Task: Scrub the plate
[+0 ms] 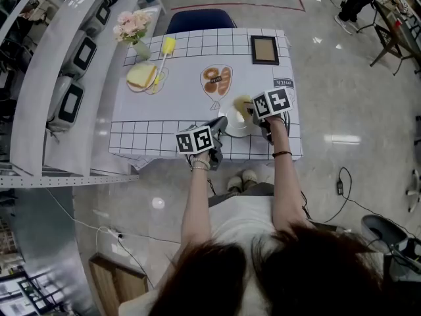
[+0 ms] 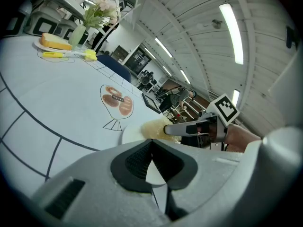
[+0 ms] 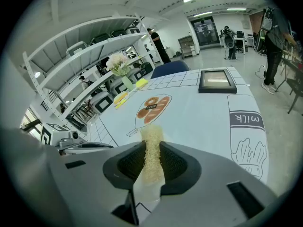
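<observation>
A white plate (image 1: 234, 128) lies near the table's front edge, right of the middle. My left gripper (image 1: 220, 126) is shut on the plate's near-left rim; in the left gripper view the white rim (image 2: 154, 172) sits pinched between the dark pads. My right gripper (image 1: 254, 114) is shut on a pale yellow fibrous scrubber (image 1: 242, 104), which rests over the plate's far side. In the right gripper view the scrubber (image 3: 151, 148) sticks out forward between the jaws. From the left gripper view, the scrubber (image 2: 152, 128) lies on the plate (image 2: 131, 136).
The table wears a white cloth with printed drawings (image 1: 216, 81). At the back left stand a dish with a yellow block (image 1: 141, 76), a yellow-headed brush (image 1: 164, 50) and a flower vase (image 1: 135, 30). A framed picture (image 1: 264, 49) lies at the back right. Shelving (image 1: 62, 78) runs along the left; a blue chair (image 1: 200, 20) stands behind.
</observation>
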{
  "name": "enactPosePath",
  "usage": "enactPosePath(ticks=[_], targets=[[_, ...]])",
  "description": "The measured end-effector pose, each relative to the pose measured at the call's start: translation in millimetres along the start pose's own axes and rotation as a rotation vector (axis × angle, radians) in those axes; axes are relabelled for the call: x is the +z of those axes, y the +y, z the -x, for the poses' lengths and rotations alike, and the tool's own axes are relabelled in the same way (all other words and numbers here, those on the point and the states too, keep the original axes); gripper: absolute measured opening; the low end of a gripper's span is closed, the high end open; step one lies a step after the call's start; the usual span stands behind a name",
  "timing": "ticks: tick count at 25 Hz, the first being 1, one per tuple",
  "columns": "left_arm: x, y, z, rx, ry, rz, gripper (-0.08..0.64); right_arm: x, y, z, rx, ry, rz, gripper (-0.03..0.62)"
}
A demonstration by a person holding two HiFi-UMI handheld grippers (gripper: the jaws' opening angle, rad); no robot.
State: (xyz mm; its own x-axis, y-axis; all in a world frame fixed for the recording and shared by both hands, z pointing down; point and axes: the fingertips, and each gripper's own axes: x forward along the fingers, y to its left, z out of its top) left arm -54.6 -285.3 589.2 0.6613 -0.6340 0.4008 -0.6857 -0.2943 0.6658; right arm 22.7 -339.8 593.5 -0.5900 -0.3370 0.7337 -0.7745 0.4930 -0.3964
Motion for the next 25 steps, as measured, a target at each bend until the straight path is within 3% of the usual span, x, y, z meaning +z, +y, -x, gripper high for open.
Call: enactPosePath(ticks=[25], targets=[[-11, -12, -3, -0.011, 0.015, -0.006, 0.011, -15, -4, 19, 0.031, -0.007, -0.029, 0.080]])
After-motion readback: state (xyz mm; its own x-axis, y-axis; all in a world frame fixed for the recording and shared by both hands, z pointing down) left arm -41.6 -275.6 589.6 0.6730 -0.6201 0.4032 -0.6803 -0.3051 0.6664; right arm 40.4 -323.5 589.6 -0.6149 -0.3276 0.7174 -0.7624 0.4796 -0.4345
